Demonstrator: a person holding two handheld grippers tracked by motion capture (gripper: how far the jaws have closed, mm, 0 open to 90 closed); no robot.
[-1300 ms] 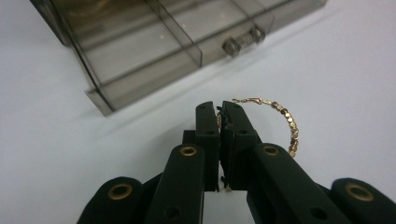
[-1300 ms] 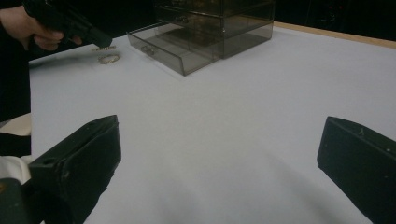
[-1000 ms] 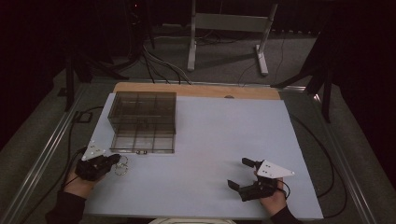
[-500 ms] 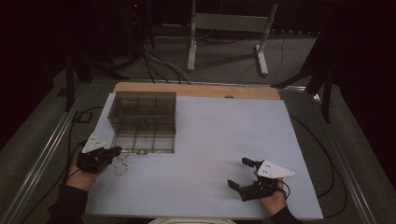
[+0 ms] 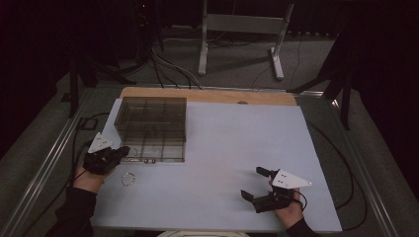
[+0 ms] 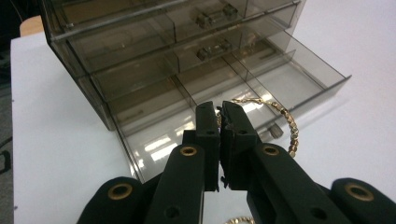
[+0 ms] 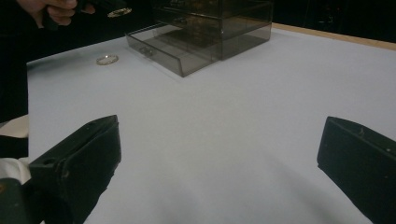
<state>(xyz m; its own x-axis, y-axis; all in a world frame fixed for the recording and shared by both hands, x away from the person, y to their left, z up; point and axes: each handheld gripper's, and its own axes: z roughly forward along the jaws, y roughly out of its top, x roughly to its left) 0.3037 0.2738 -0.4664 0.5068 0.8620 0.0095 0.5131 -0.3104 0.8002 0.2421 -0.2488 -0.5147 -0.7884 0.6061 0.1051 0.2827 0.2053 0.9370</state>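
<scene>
Bracelet [image 6: 280,119] first: your left hand-held gripper [image 6: 219,109] has its jaws pinched tight on the gold beaded loop, which hangs off the right side of the tips just over the open bottom drawer [image 6: 299,79] of the smoky plastic organizer [image 5: 150,126]. From the high view, that hand-held gripper [image 5: 121,152] sits at the drawer's front left corner. The step in hand looks like dropping the bracelet into one of the drawer's compartments, so carry the tips forward past the front wall until the whole loop hangs over one cell, not across a divider. Lower until the beads nearly touch the drawer floor before you let go; released from height, a loose loop can bounce or drape over the front wall. Keep the jaws clear of the drawer knob [image 6: 275,132] and the thin walls, since a nudge could slide the light box on the white bench [image 5: 237,148].

A second gold ring-shaped piece [image 5: 128,178] lies on the bench just in front of the drawer, near your left hand; it looks like the next thing to collect. Your right hand-held gripper [image 5: 261,186] rests wide open near the bench's front edge, holding nothing and well apart from the organizer, so leave it parked there
</scene>
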